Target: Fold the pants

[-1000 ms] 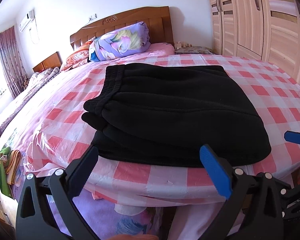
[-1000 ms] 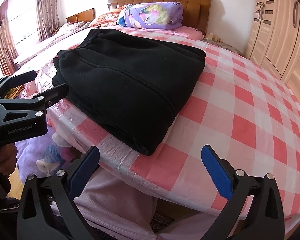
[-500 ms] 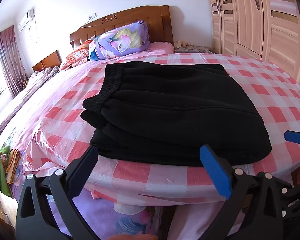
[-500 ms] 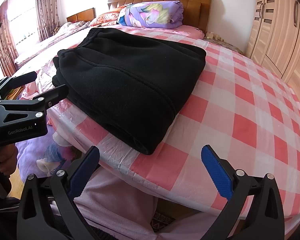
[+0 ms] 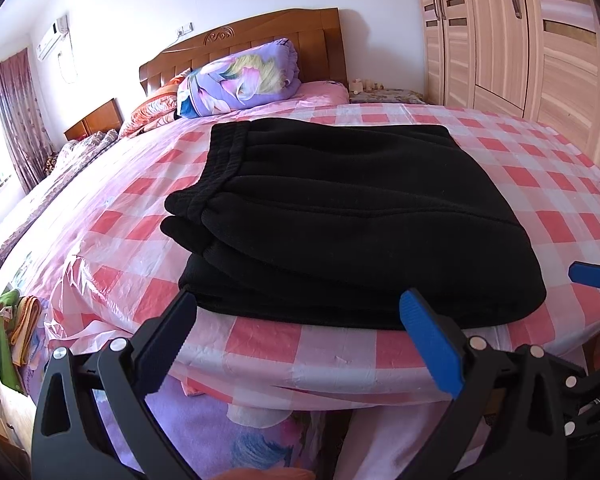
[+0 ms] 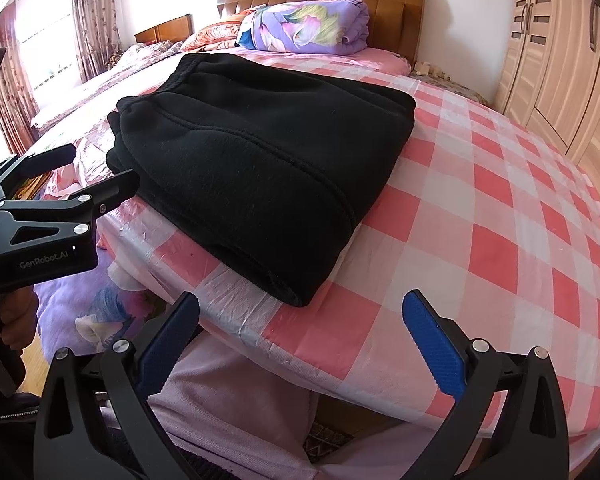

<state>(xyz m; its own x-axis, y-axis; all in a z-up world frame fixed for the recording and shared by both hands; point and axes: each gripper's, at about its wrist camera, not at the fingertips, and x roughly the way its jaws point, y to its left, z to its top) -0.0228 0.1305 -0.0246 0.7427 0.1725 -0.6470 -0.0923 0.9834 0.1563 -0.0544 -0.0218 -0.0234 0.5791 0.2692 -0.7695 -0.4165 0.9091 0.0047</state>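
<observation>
Black fleece pants lie folded into a thick stack on the pink checked bed cover, near its front edge; they also show in the right wrist view. My left gripper is open and empty, just in front of the stack's near edge. My right gripper is open and empty, in front of the stack's near right corner. The left gripper also shows in the right wrist view, open beside the stack's left end.
A rolled purple quilt and pillows lie at the wooden headboard. A wardrobe stands along the right. A second bed stands at the left. Green and orange cloths lie low at the left.
Both views rise and pull back very slightly from the stack. The pants and both open grippers stay as they were.
</observation>
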